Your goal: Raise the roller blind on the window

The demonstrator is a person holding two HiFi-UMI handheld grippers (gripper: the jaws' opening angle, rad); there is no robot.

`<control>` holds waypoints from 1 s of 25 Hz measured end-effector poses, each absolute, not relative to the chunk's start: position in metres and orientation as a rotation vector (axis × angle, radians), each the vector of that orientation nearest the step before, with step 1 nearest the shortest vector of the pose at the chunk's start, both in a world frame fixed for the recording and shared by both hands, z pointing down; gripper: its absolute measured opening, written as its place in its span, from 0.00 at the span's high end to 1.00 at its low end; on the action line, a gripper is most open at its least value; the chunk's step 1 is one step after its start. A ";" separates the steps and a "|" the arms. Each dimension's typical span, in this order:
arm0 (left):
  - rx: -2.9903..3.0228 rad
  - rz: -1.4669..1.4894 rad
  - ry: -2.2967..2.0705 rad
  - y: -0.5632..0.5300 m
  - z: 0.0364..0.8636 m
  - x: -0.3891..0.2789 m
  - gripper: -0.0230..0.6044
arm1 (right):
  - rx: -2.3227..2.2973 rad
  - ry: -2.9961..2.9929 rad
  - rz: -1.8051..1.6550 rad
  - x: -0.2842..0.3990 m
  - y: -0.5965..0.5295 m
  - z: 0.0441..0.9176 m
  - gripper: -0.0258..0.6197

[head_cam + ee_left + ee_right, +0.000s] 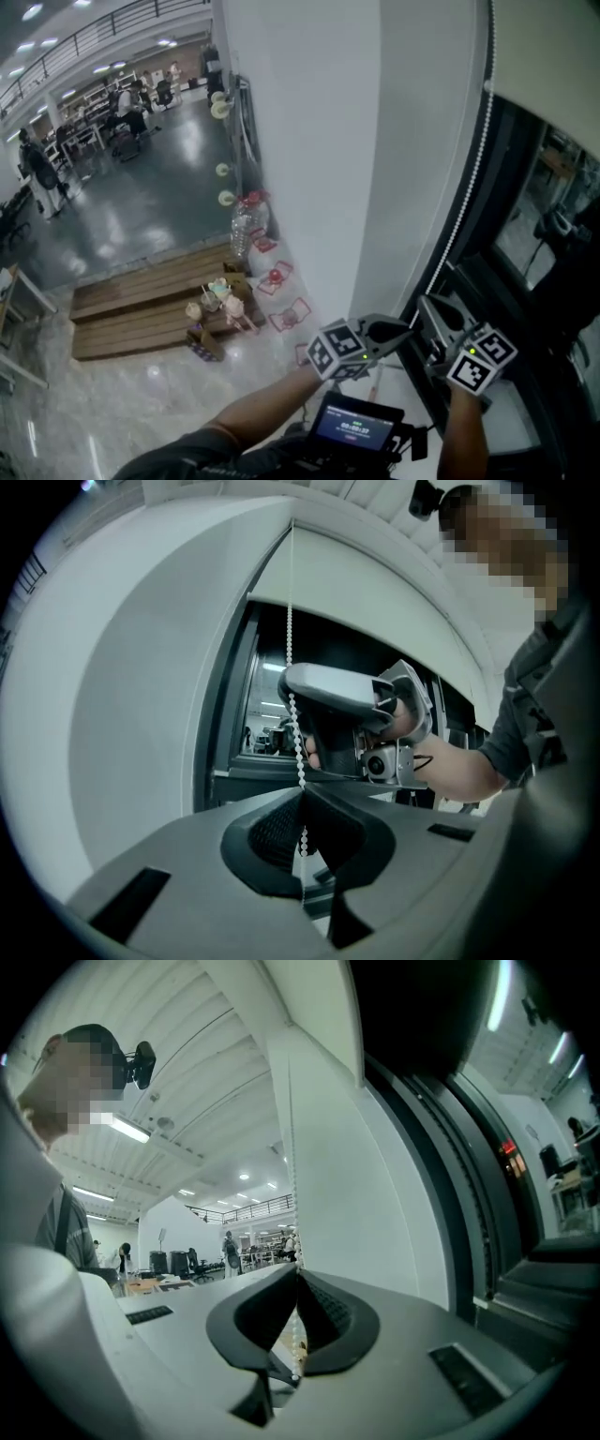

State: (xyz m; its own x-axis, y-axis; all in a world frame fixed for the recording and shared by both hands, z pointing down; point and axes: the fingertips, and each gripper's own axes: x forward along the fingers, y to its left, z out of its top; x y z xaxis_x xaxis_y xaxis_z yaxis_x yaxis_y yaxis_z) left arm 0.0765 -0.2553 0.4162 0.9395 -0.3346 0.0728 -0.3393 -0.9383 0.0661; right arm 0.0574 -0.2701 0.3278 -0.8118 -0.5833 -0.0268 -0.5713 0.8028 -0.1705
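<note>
Head view: left gripper (398, 334) and right gripper (437, 315) sit low, side by side, at the window (553, 234) edge. The bead chain (466, 202) runs down to them from the roller blind (553, 47), whose lower edge sits high on the glass.

Left gripper view: jaws together, clamped on the bead chain; beads rise from the tips and show below them. The right gripper is higher, its tip at the chain.

Right gripper view: jaws pressed together on the bead chain, beads hanging beneath. White wall (356, 1176) behind, dark window frame (450, 1176) to the right.
</note>
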 end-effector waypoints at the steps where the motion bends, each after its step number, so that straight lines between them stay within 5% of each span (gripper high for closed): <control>1: 3.012 0.113 -0.521 -0.254 0.425 0.078 0.96 | -0.936 2.911 -0.262 0.058 -0.270 0.337 0.96; 14: 3.019 0.153 -0.542 -0.255 0.439 0.073 0.96 | -0.965 2.908 -0.312 0.066 -0.267 0.353 0.96; 17: 3.022 0.163 -0.566 -0.259 0.431 0.051 0.83 | -0.965 2.919 -0.306 0.064 -0.267 0.355 0.96; 25: 3.097 -0.226 -0.658 -0.269 0.302 0.024 0.83 | -0.936 2.932 -0.286 0.058 -0.263 0.360 0.96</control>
State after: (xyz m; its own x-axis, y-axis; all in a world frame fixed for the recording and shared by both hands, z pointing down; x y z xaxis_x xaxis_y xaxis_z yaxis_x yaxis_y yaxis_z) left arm 0.0236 -0.2689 0.3020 0.9038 -0.4024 -0.1458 -0.4070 -0.9134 -0.0019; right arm 0.0576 -0.2632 0.3604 -0.8153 -0.5789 0.0082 -0.5696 0.7995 -0.1909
